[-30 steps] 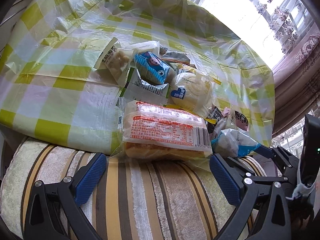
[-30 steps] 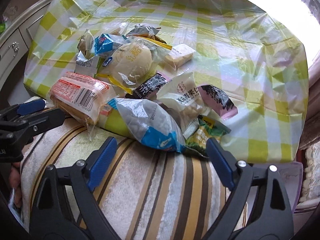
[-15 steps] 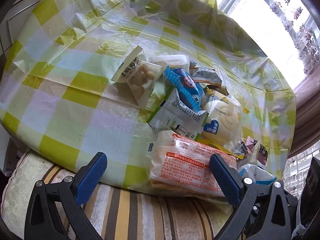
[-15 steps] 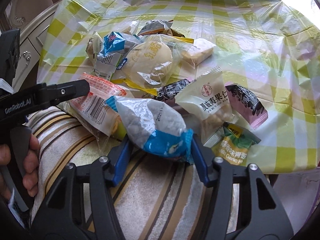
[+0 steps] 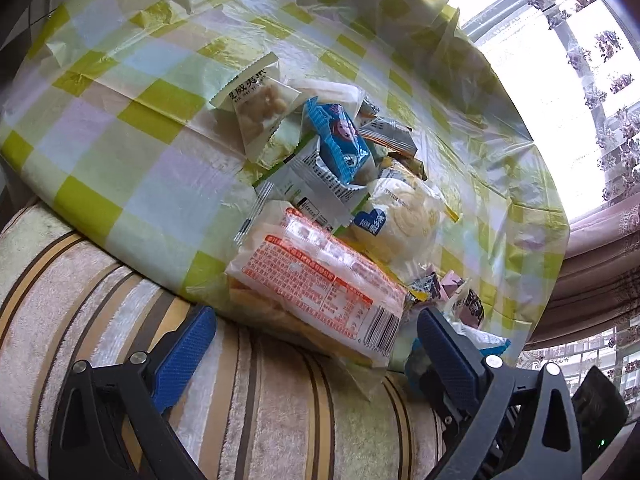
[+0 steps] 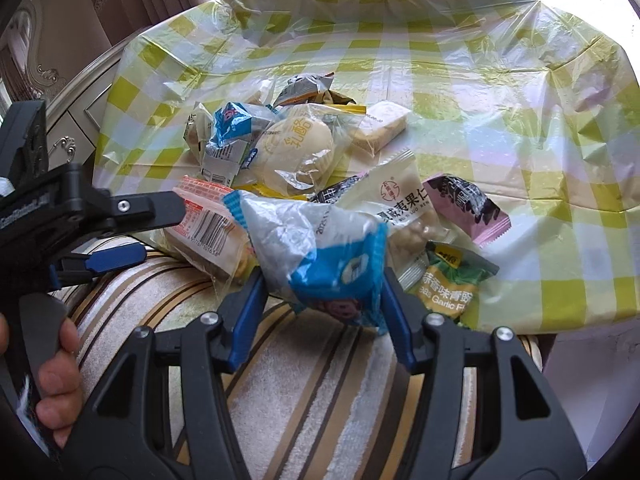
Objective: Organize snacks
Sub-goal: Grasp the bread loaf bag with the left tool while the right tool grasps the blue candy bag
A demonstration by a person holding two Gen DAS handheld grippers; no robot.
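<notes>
A heap of wrapped snacks lies on a table with a green-checked plastic cloth. My right gripper is shut on a white and blue snack packet and holds it at the table's near edge. My left gripper is open, its blue pads on either side of the near end of an orange-printed bread pack, which also shows in the right wrist view. A round cream bun sits in the middle of the heap.
A striped cushion lies under both grippers. Near the held packet lie a white nut packet, a pink sachet and a green pea packet. A blue packet tops the heap. A window is at right.
My right gripper closed on the white and blue packet and lifted it toward the heap's near edge. My left gripper moved forward and left, closer around the bread pack.
</notes>
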